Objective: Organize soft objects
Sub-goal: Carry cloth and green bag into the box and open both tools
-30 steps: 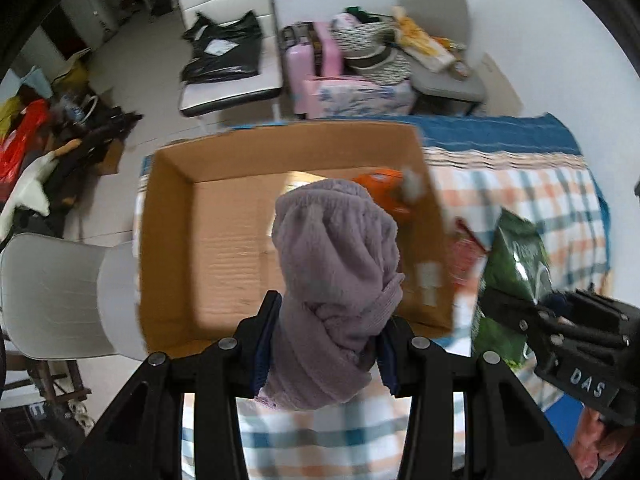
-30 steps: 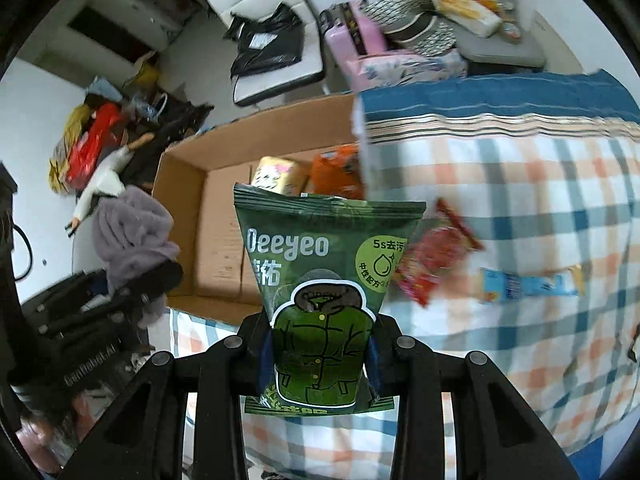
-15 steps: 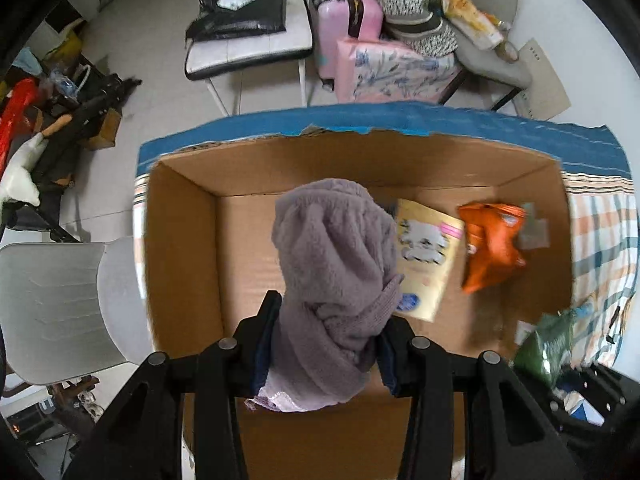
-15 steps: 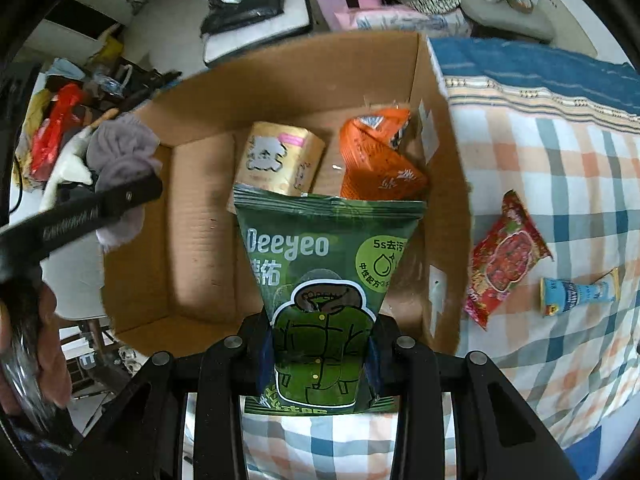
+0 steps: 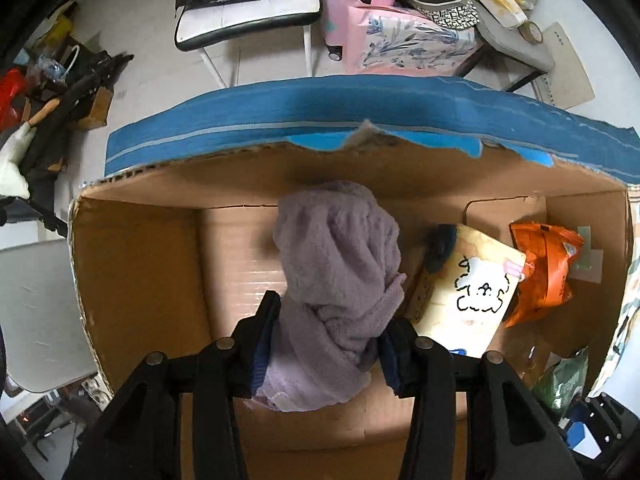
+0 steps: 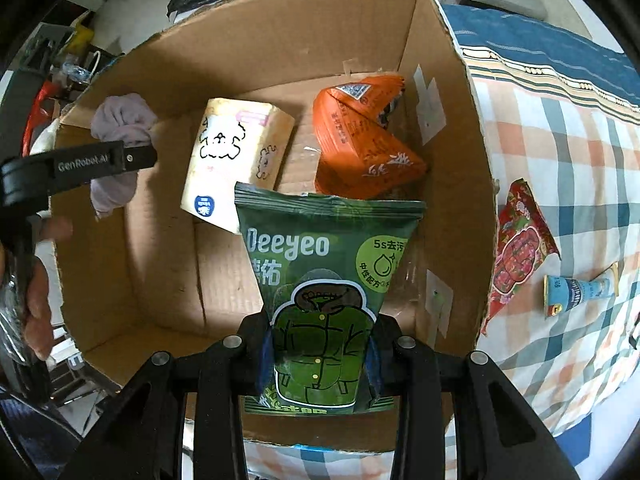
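The left gripper [image 5: 326, 344] was clamped on a bunched lilac fleece cloth [image 5: 340, 280], held over the left half of the open cardboard box [image 6: 448, 92], while the right gripper [image 6: 318, 356] pinched the lower end of a green Deeyeo wipes pack [image 6: 328, 264] above the box's near right part. Inside lay a cream tissue pack with a dog drawing [image 6: 236, 160] and an orange packet [image 6: 360, 148]; a red snack packet [image 6: 516, 248] and a small blue tube [image 6: 576, 292] sat outside on the checked cloth [image 6: 560, 140], to the box's right. The likeliest trouble was a snagged release: the fleece looked wrapped round the left pads and might cling as the jaws opened, dragging out again. The green pack, gripped only by its bottom, could flop sideways and catch the near wall, landing half out. With both tools over one box, they might also knock together.
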Available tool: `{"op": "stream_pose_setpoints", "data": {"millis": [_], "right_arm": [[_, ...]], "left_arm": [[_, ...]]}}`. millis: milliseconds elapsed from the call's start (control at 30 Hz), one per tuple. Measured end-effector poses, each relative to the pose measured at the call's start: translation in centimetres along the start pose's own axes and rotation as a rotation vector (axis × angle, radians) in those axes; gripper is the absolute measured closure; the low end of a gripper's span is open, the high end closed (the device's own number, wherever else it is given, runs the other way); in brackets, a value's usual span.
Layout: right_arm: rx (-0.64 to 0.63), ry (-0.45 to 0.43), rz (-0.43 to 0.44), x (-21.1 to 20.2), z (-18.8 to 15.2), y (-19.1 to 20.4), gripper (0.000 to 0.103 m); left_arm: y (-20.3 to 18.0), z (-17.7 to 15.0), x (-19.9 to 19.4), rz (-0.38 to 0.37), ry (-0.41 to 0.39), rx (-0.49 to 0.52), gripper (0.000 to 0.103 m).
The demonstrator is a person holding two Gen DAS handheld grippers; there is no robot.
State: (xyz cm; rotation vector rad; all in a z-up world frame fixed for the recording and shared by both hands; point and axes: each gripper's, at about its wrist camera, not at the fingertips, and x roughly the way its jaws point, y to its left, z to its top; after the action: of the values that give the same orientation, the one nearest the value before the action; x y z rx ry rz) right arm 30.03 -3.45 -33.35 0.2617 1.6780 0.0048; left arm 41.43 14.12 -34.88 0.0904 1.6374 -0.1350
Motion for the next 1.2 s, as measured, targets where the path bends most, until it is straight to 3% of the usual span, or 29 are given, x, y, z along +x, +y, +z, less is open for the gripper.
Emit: {"op": "stream_pose_setpoints", "data": {"millis": [33, 133, 367, 500, 733, 933, 1200], "right_arm": [[0.0, 0.001, -0.003, 0.0, 0.0, 0.1, 0.063], [0.001, -0.01, 0.002, -0.3, -0.1, 0.4, 0.045], [-0.038, -0.06, -0.034, -2.5, 0.2, 0.9, 0.013], [-0.066, -0.104, -0.073, -3.9, -0.4, 1.4, 0.002], [-0.122, -0.171, -0.107, -6.1, -2.7, 2.4, 0.0], [-0.154, -0.222, -0.102, -8.4, -5.6, 2.8, 0.0], [-0.191, -0.289, -0.068, -11.9, -9.6, 2.9, 0.0]], "left_arm": [[0.1, -0.1, -0.1, -0.004, 0.001, -0.005, 0.06], [0.3, -0.4, -0.6, -0.002, -0.001, -0.013, 0.054], [0.6, -1.7, -3.3, -0.006, -0.055, -0.028, 0.013], [0.4, -3.7, -5.1, -0.037, -0.09, -0.034, 0.009], [0.0, -8.9, -8.3, -0.068, -0.175, -0.074, 0.009], [-0.3, -13.9, -10.9, -0.017, -0.248, -0.097, 0.009], [-1.2, -18.7, -13.8, -0.009, -0.312, -0.114, 0.009]]}}
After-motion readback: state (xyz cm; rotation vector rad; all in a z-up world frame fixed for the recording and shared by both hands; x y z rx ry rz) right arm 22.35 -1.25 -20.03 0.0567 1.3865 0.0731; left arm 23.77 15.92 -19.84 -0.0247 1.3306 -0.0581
